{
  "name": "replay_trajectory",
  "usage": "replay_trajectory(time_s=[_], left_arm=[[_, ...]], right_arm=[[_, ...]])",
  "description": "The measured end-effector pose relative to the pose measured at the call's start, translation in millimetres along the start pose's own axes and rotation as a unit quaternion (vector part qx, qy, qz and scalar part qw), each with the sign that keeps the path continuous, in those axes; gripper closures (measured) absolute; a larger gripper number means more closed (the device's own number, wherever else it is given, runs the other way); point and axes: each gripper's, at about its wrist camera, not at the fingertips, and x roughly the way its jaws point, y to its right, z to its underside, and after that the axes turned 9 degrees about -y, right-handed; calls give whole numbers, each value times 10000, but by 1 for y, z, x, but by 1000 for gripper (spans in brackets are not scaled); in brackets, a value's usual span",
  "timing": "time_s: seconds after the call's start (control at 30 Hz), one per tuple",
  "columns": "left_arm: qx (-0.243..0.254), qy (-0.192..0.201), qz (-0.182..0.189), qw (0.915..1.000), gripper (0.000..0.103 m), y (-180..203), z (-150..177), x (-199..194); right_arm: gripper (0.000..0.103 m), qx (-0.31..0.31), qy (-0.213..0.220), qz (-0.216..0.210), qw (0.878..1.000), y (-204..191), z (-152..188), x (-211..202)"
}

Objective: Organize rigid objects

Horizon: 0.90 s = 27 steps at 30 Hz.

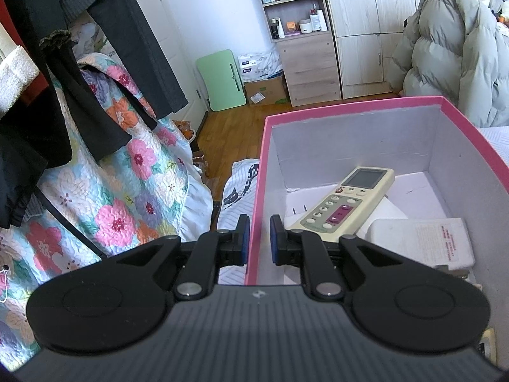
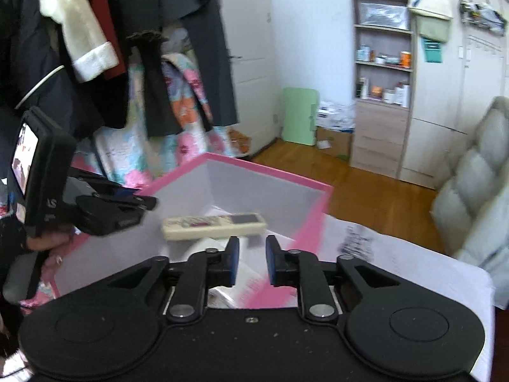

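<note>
A pink box (image 1: pixel 350 108) with a white inside stands on a white surface. In it lie a cream remote control (image 1: pixel 346 203) and a white flat block with red print (image 1: pixel 423 242). My left gripper (image 1: pixel 257 238) straddles the box's left wall (image 1: pixel 259 191), one finger outside and one inside, pressed on the wall. In the right wrist view the box (image 2: pixel 270 172) holds the remote (image 2: pixel 213 226). My right gripper (image 2: pixel 251 264) is open and empty above the box's near right wall. The left gripper (image 2: pixel 127 207) shows at the box's left rim.
Dark clothes (image 1: pixel 63 63) and a floral quilt (image 1: pixel 111 191) hang at the left. A shelf unit (image 1: pixel 299 31), a wardrobe (image 1: pixel 375 16), a green folding table (image 1: pixel 222 79) and a grey puffer coat (image 1: pixel 451 54) stand beyond a wooden floor (image 1: pixel 232 133).
</note>
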Motion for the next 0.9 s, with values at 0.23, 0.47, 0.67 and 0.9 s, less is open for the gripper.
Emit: replay_trajectory(time_s=[0.23,0.47,0.67,0.9], left_arm=[[8,2,-6,10000,90,1,-1,0],[9,-2,-14,10000,90,1,-1,0],[17,-34,-37,10000,90,2,-2,0],[17,-43,-38,10000,90,3,-3,1]], right_arm=[[74,288,-241,538,9978,49,30,-20],[66,487,-570,361,9965,81,59,0],[65,351,-1043,114,9939,84,66,46],[53,247,-822,119,9962,88,45,88]])
